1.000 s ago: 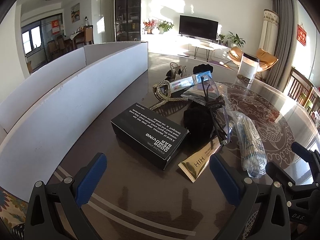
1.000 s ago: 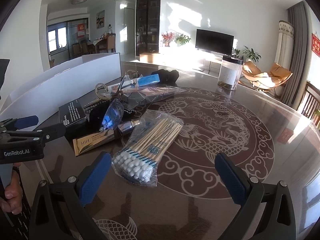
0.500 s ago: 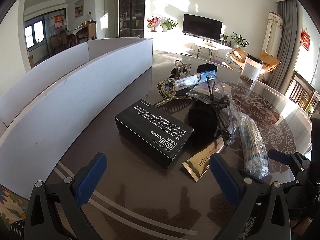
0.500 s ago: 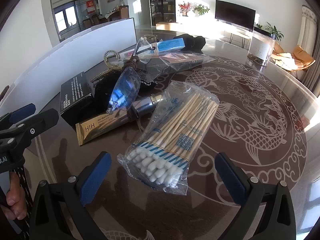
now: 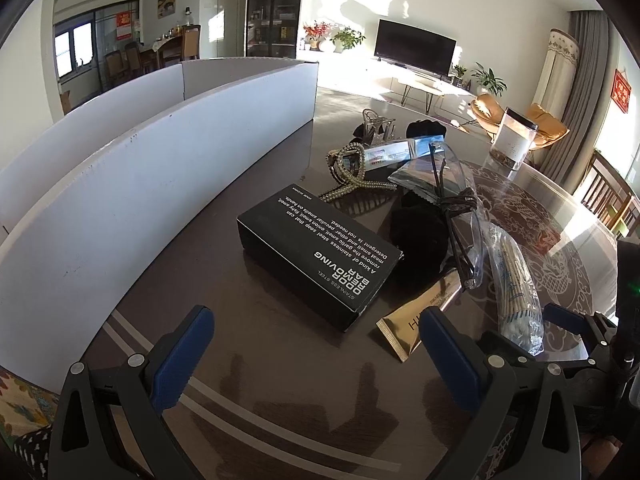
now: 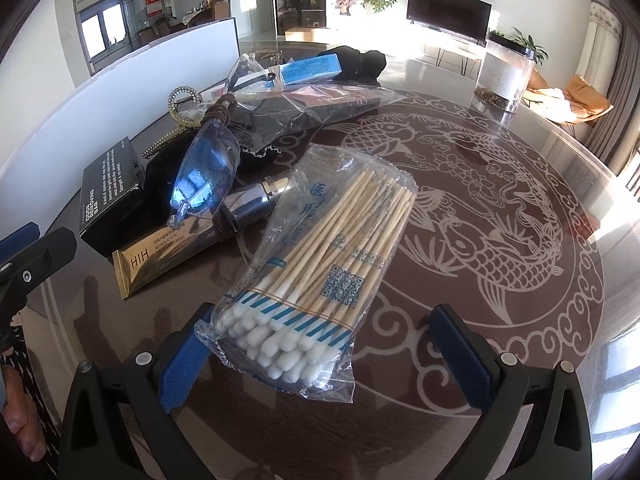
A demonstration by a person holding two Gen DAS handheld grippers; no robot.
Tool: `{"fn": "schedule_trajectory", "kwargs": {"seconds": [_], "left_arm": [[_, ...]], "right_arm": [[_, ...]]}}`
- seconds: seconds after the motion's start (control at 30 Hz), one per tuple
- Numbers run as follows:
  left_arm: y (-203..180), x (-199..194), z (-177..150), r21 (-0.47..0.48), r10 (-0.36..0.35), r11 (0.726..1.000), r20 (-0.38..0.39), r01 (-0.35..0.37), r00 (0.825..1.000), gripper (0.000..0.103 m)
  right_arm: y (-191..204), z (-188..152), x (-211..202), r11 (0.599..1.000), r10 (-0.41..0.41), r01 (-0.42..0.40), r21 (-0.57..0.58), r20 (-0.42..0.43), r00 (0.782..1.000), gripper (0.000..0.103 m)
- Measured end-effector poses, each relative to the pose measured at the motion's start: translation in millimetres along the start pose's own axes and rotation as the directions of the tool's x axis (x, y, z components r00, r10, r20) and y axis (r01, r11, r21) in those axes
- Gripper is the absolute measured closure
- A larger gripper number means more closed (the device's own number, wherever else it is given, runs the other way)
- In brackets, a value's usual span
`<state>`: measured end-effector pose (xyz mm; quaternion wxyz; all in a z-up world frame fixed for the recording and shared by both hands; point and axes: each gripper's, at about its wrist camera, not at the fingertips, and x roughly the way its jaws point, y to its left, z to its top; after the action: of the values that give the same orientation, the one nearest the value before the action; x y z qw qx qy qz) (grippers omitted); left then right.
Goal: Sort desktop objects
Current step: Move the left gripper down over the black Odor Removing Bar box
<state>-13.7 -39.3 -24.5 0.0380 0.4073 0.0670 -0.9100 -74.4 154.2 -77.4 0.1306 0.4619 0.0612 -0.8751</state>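
A pile of small objects lies on the dark round table. A clear bag of cotton swabs lies nearest my right gripper, which is open with the bag's swab end between its blue pads. A gold tube, clear glasses and a black box lie left of the bag. My left gripper is open and empty just in front of the black box. The swab bag and the gold tube show at the right of the left wrist view.
A white divided cardboard box stands along the table's left side. A beaded chain, a blue-and-white packet, a black pouch and a hair clip lie farther back. A clear jar stands at the far right.
My right gripper has moved forward and down until the swab bag's end lies between its pads. My left gripper has shifted slightly nearer the black box.
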Motion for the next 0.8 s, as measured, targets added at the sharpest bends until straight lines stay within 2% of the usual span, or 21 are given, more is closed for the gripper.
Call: {"fn": "schedule_trajectory", "kwargs": {"seconds": [0.1,0.2,0.4,0.43,0.5,0.57,0.63,0.7,0.8], "left_arm": [[-4,10,2,0.017,-0.009,1.000,-0.037,0.009,0.999,0.000],[-8,22,5,0.051,0.022,0.999,-0.061,-0.019,0.998,0.000],[7,44,14,0.002,0.064,0.998,-0.123,-0.064,0.990,0.000],[12,44,12,-0.008,0.075,0.997,-0.143,-0.077,0.987,0.000],[24,39,6,-0.035,0.149,0.987,-0.198,-0.158,0.969,0.000],[36,30,1,-0.072,0.170,0.979,-0.238,-0.192,0.956,0.000],[39,16,1,-0.076,0.158,0.981,-0.217,-0.178,0.963,0.000],[33,8,4,-0.044,0.113,0.991,-0.180,-0.123,0.977,0.000],[21,14,17,-0.013,0.084,0.996,-0.168,-0.087,0.982,0.000]], "right_arm": [[-1,-2,-1,1.000,-0.011,0.011,0.013,0.004,1.000,0.000],[-5,-4,-3,0.999,-0.030,0.030,0.041,0.007,1.000,0.000],[-11,-3,-5,0.997,-0.016,0.014,0.072,0.022,1.000,0.000],[-11,-4,-6,0.997,-0.013,0.011,0.074,0.025,1.000,0.000],[-13,-3,-6,0.997,-0.008,0.006,0.079,0.029,1.000,0.000],[-13,-4,-7,0.996,-0.007,0.004,0.085,0.034,0.999,0.000],[-14,-5,-8,0.996,-0.005,0.000,0.091,0.047,0.999,0.000],[-14,-5,-11,0.996,-0.007,0.001,0.093,0.063,0.998,0.000],[-14,-5,-14,0.996,-0.016,0.008,0.093,0.084,0.996,0.000]]}}
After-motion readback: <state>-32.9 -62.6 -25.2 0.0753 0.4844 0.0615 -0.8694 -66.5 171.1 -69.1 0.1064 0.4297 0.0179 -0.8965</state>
